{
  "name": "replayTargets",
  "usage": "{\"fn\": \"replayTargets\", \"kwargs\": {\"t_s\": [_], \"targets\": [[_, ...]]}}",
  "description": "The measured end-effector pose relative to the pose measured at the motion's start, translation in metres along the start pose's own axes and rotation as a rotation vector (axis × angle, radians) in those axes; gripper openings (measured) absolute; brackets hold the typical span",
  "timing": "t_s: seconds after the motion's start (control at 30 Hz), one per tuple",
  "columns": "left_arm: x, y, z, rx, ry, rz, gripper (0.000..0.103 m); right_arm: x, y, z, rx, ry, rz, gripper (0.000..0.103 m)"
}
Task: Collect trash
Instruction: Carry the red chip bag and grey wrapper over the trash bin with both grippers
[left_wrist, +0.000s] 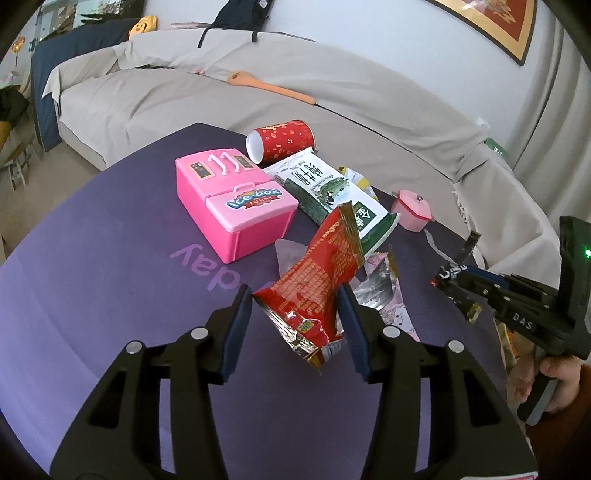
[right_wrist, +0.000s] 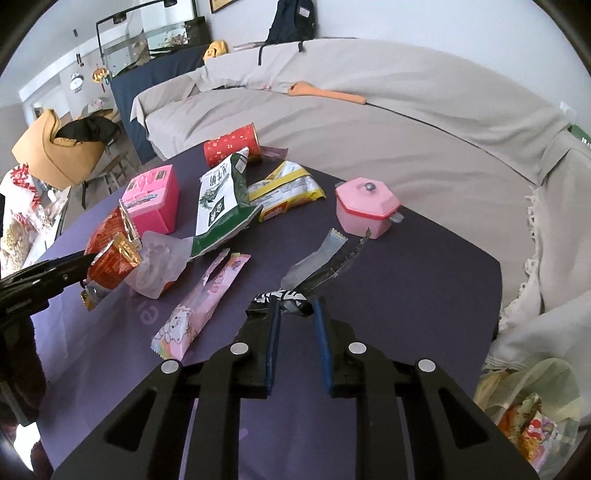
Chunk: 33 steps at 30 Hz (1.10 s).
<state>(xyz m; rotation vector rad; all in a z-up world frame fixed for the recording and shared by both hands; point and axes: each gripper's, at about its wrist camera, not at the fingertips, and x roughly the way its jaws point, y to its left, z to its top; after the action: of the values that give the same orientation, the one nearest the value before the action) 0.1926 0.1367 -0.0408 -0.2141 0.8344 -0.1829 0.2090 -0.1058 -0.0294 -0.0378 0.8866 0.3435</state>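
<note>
Nearest the left wrist camera, left gripper (left_wrist: 295, 295) held a red snack packet (left_wrist: 314, 280) clamped between its pads, lifted clear of the purple table (left_wrist: 110, 258). Right gripper (right_wrist: 295, 306) was pinched on a black-and-silver wrapper (right_wrist: 317, 266), whose long axis ran away from the jaws, up and to the right. Pink wrapper (right_wrist: 199, 306) lay flat just left of the right gripper, lengthwise toward it; judged the right hand nearer. Trash bag (right_wrist: 532, 413) sat at near right, off the table edge
</note>
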Motion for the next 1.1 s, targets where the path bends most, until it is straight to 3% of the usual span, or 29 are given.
{"fn": "replayTargets", "kwargs": {"t_s": [0.47,0.67,0.83,1.1], "targets": [[-0.026,-0.032,0.015,0.017,-0.048,0.011,0.044,-0.060,-0.020,0.000,-0.009,-0.116,-0.035,0.019],[-0.035,-0.085,0.024,0.057,-0.052,-0.030,0.044,-0.102,-0.049,-0.006,0.006,-0.186,-0.080,0.019],[-0.034,-0.132,0.027,0.110,-0.052,-0.093,0.044,-0.130,-0.084,-0.018,0.040,-0.192,-0.136,0.019],[-0.015,-0.201,0.017,0.176,0.021,-0.174,0.044,-0.177,-0.150,-0.055,0.135,-0.236,-0.214,0.019]]}}
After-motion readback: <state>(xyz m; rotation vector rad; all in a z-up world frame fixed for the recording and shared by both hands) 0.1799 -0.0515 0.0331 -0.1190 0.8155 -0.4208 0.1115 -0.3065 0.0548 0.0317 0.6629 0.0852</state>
